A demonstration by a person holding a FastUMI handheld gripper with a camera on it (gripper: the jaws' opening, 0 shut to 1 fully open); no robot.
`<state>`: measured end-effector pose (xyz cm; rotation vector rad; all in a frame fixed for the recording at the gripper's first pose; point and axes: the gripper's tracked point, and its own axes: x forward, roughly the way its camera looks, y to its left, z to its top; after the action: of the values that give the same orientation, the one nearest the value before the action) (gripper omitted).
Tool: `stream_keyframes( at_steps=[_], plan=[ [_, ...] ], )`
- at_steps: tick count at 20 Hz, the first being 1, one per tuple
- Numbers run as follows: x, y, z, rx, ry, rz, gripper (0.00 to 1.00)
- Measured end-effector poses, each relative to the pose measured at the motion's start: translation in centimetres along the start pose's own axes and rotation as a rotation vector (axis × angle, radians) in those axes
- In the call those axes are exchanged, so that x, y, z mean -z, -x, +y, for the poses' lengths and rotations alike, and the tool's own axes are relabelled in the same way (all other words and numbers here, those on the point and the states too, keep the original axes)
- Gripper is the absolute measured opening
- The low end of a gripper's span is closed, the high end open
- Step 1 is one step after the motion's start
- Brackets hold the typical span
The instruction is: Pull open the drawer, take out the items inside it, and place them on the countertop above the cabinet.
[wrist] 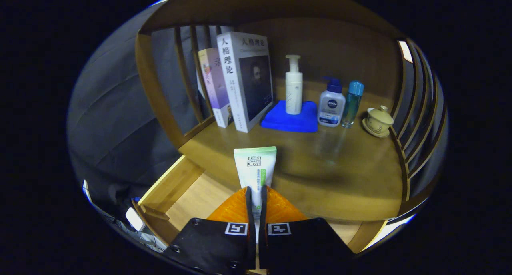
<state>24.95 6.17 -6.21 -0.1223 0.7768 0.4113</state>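
One item held: a white and green tube [255, 165], standing upright between the fingers, its flat crimped end uppermost.
Gripper [256, 191]: both fingers are pressed against the tube's lower part, one on each side, so it is clamped.
Tube's place: it rises just ahead of the fingertips, over the front edge of the countertop [340, 175]; whether it touches the wood cannot be told.
Drawer [188, 199]: pulled open below the countertop, its pale wooden floor showing to either side of the fingers.
Countertop: brown wood, glossy, bare in its front half.
Back row, well beyond the tube: two books [236, 81] standing on end at the left; a folded blue cloth [290, 121] with a white pump bottle [294, 87] on it; a white bottle with a blue cap [331, 105]; a slim teal bottle [353, 103] just beside it; a small lidded cup on a saucer [378, 121] at the right.
Surround: slatted wooden sides [416, 107] and a wooden back panel.
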Motion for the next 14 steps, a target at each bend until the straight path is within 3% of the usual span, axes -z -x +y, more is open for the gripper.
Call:
stream_keyframes(
  at_steps=[5, 8, 14],
  plan=[
    [-3.1, -2.8, -3.0, 0.086, -0.032, -0.04, 0.05],
    [-3.7, -4.2, -3.6, 0.093, -0.108, -0.047, 0.07],
    [-3.6, -5.9, -6.1, 0.194, -0.153, -0.099, 0.2]
  ],
)
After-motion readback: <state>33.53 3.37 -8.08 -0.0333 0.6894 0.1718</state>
